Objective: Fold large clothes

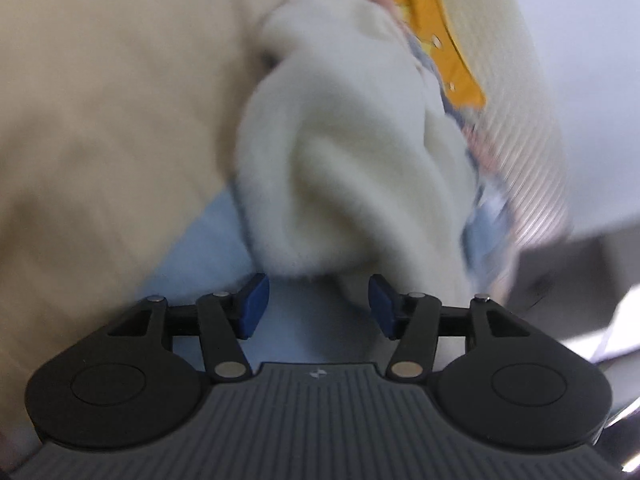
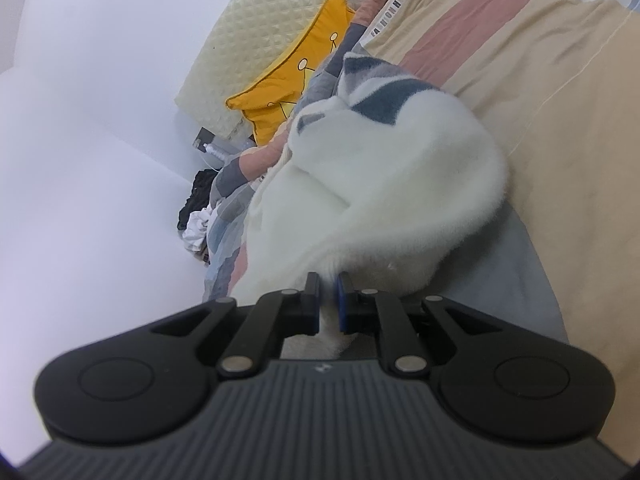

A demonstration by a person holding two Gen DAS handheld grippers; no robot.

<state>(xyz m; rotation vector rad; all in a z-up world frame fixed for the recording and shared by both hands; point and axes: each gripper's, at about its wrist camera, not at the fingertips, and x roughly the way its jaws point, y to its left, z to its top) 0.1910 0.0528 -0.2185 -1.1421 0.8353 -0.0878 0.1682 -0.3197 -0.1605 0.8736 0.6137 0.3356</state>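
A fluffy white garment [image 2: 392, 184] with dark blue and grey stripes at its far end lies bunched on the bed. My right gripper [image 2: 329, 284] is shut on its near edge, a pinch of white fleece squeezed between the blue pads. In the blurred left wrist view the same white garment [image 1: 340, 160] rises as a thick fold straight ahead. My left gripper [image 1: 318, 285] stands open just below that fold, its blue pads [image 1: 254, 304] wide apart. The pads press on nothing, and light blue bedding shows through the gap.
The bed cover [image 2: 540, 80] is a patchwork of beige, pink, grey and light blue. A yellow cushion [image 2: 288, 84] and a cream quilted headboard [image 2: 256, 32] sit at the far end. A pile of black and white clothes [image 2: 198, 208] lies against the white wall [image 2: 80, 140].
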